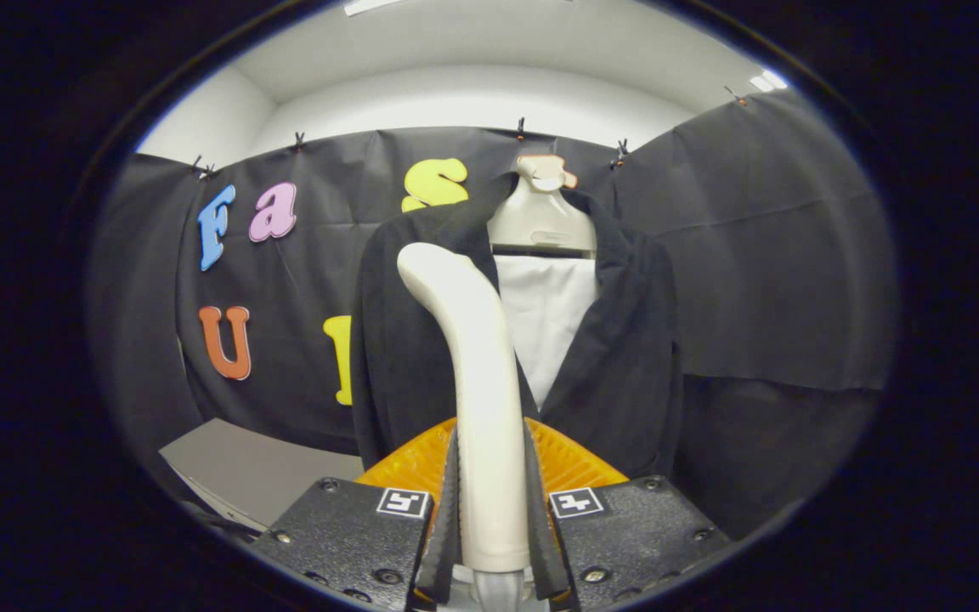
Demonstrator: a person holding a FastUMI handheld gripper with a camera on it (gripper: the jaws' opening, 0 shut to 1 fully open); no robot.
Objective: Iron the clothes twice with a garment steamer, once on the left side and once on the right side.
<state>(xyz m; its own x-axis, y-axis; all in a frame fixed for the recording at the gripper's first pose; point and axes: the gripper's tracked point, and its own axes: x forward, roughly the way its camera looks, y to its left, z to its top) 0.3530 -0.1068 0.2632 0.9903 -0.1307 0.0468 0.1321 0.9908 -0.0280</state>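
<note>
Steamer (pixel 477 374) stands upright in the claw (pixel 494 510), its pale handle rising straight up from between the two fingers (pixel 447 510) and curving at the top toward the garment ahead. Both fingers press against the sides of the handle's lower part, one on each side, so the claw is closed firmly on it. Below the grip a short grey neck of the steamer shows between the finger bases.

Beyond the fingers hangs a dark jacket (pixel 625 357) on a pale hanger form (pixel 540 221), front facing this way, its lapels open over a white panel (pixel 549 314) at the chest. The steamer's head sits in front of the jacket's lapel on the side where the grey surface lies; whether it touches the cloth I cannot tell. The jacket hangs against the booth's black cloth wall (pixel 778 255), which is clipped along its upper edge.

Just behind the fingers a ribbed orange part (pixel 570 459) spreads out to either side of the handle. Off to one side, lower down and near the wall, lies a flat grey bench (pixel 243 463), seen at its corner.
</note>
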